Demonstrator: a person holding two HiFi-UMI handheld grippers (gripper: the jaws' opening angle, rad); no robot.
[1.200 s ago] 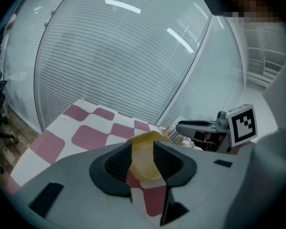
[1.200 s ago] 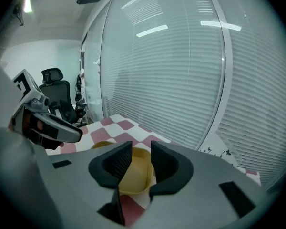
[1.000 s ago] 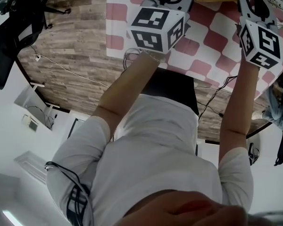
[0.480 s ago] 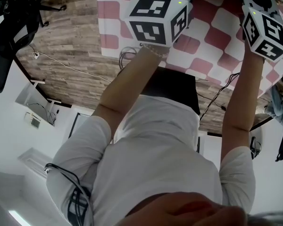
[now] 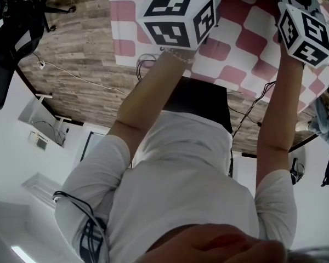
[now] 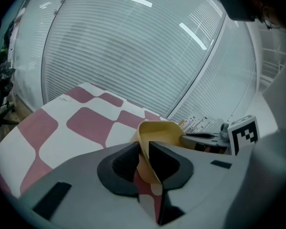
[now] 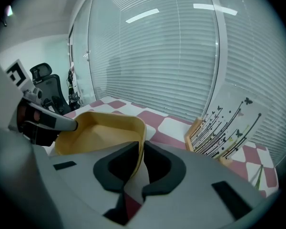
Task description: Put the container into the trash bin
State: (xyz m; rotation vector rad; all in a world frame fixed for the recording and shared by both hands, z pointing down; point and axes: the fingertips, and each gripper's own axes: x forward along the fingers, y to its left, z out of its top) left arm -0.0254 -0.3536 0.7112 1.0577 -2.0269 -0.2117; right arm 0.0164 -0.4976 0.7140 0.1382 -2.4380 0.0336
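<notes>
- Off to the left, the wood-look floor [image 5: 82,64] runs up to the table edge, and an office chair [image 7: 44,78] stands beyond the table's far corner.
- A red-and-white checkered tablecloth [image 5: 241,43] covers the table; the person [image 5: 181,179], in a white shirt, stretches both arms out over it.
- The left gripper [image 6: 143,157] is closing its jaws on the left wall of the yellow container [image 6: 158,129]. The thin wall stands between the two dark pads, and both pads look pressed against it.
- The yellow container is a shallow open tub. It lies between the two grippers, low over the cloth; I cannot tell whether it rests on the cloth or is just clear of it. From the head view only a sliver of its rim shows at the top edge.
- The right gripper [image 7: 142,162] is closing as well. One pad is inside the container's right wall and one outside, and the wall is pinched between them.
- Further right, a printed panel [image 7: 229,128] with black stems and butterflies leans in a wooden holder, near the container but apart from it.
- Closed blinds [image 7: 157,56] fill the glass wall behind the table.
</notes>
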